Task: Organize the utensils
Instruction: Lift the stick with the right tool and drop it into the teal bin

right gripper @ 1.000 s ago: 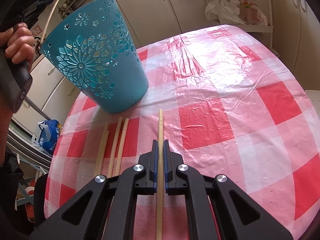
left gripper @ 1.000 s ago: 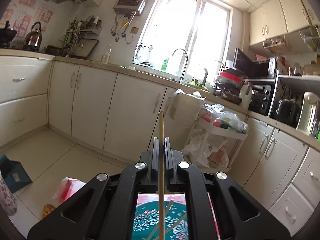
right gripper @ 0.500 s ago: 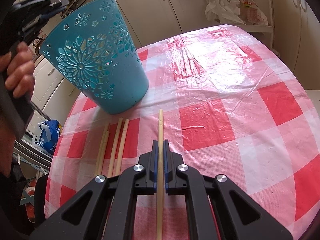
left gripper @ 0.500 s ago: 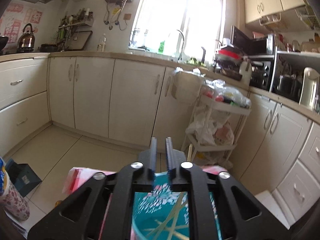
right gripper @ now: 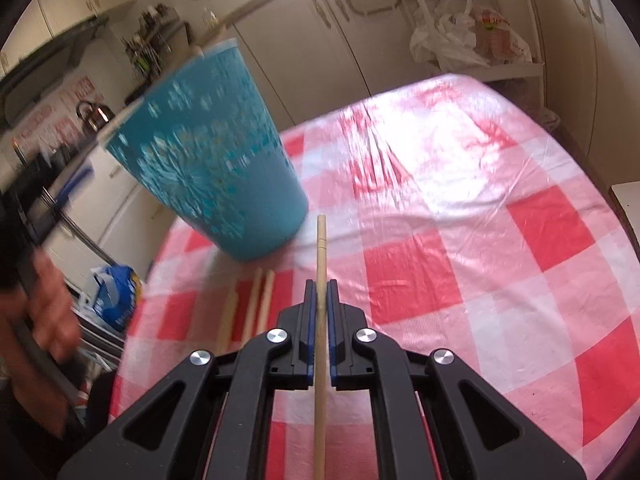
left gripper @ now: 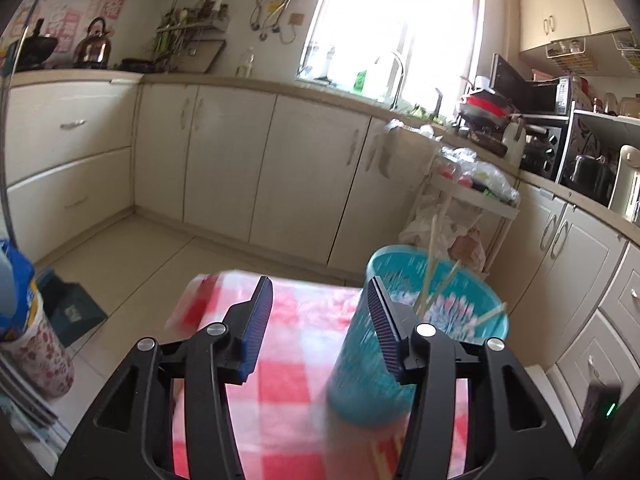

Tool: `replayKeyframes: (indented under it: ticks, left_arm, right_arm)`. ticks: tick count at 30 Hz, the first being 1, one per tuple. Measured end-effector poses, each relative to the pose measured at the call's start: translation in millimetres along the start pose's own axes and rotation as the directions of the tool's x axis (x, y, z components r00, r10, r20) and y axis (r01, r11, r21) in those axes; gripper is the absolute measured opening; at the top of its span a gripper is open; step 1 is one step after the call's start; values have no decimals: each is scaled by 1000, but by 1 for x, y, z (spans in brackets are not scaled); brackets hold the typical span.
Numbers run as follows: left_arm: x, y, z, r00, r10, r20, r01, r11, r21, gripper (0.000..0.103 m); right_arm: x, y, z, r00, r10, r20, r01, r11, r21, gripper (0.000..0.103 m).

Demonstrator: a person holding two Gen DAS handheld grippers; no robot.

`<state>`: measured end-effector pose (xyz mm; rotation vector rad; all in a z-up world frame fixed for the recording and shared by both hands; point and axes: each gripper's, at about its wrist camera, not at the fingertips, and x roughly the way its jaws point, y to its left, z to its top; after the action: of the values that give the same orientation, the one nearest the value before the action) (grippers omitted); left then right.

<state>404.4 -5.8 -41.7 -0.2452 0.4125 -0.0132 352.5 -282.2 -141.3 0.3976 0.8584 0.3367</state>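
Observation:
A teal perforated bin [right gripper: 216, 168] stands on the red-and-white checked tablecloth [right gripper: 460, 208]. It holds several wooden chopsticks [left gripper: 434, 276], seen in the left wrist view over the bin's rim [left gripper: 460, 276]. My left gripper [left gripper: 318, 304] is open and empty, above the table just left of the bin. My right gripper [right gripper: 320, 292] is shut on one chopstick [right gripper: 321, 248] that points at the bin's base. Three more chopsticks [right gripper: 256, 300] lie on the cloth left of my right gripper.
The table's far edge [left gripper: 240, 276] drops to the tiled floor. Cream kitchen cabinets [left gripper: 304, 168] run behind it. A white trolley with plastic bags [left gripper: 468, 200] stands at the right. A blue bag [right gripper: 114, 296] sits on the floor at the left.
My left gripper let its chopstick fall into the bin, opened wide and drew back to the left of the bin. My right gripper lifted slightly with its chopstick.

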Motion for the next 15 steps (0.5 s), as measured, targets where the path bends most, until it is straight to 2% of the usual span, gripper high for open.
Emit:
replayKeyframes:
  ticks: [4,10,15]
  left_arm:
    - [-8,20,-23,999,23,-37,-24,999,-23,48]
    - [-6,47,-53,992,41,-119,-46,998,-40,48]
    - [-6,60,-67,989,34,-145,-44,997,-67,49]
  right_arm:
    - [-26,6,13,992,69,107,-71,997,12,6]
    - [-70,28,52,946,152,286,-157,988,-2,6]
    - [-81,64,113,904,178,389,-173,984,-48,6]
